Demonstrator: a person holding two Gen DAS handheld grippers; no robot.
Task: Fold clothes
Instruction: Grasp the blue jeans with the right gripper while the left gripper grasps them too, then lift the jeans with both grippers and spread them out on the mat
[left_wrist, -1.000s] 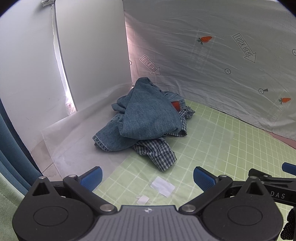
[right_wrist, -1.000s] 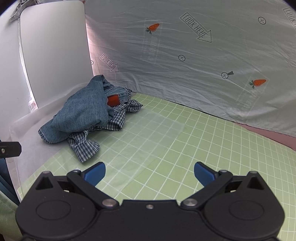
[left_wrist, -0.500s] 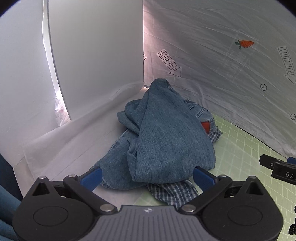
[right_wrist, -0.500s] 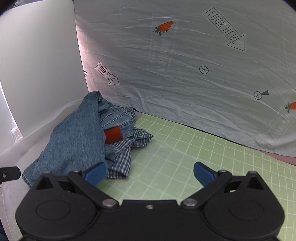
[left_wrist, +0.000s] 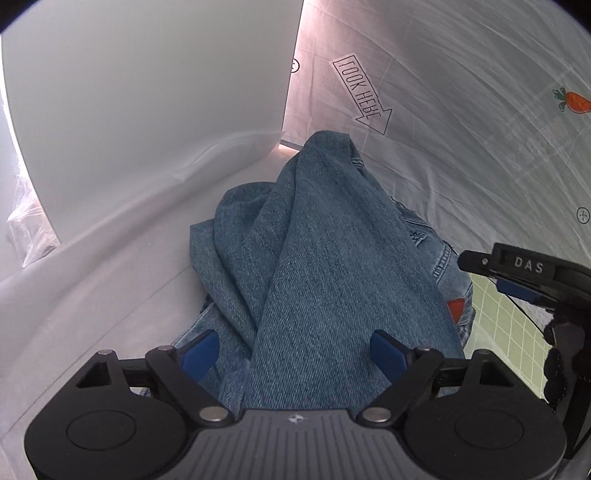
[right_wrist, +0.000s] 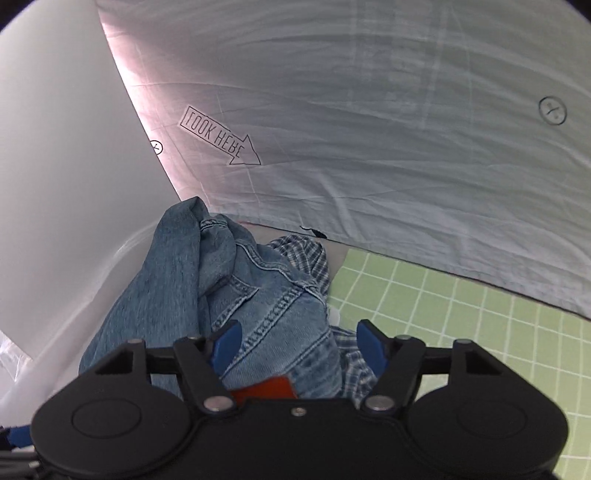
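- A white printed sheet (right_wrist: 369, 110) backs the green grid counter (right_wrist: 461, 314).
- Jeans (left_wrist: 332, 277) lie crumpled over a checked shirt (right_wrist: 306, 254) in the corner.
- Left tool (left_wrist: 295, 350) and right tool (right_wrist: 295, 343) are both released, straddling denim; clamping now could drag the shirt along too.

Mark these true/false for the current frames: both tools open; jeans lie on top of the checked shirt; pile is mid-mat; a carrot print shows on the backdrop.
1. Both tools are open. True: left tool and right tool both gape over the jeans.
2. Jeans lie over the checked shirt. True.
3. The pile sits mid-mat. False: it is in the corner, at the green grid mat's edge.
4. No carrot print shows. False: carrot print on the backdrop.
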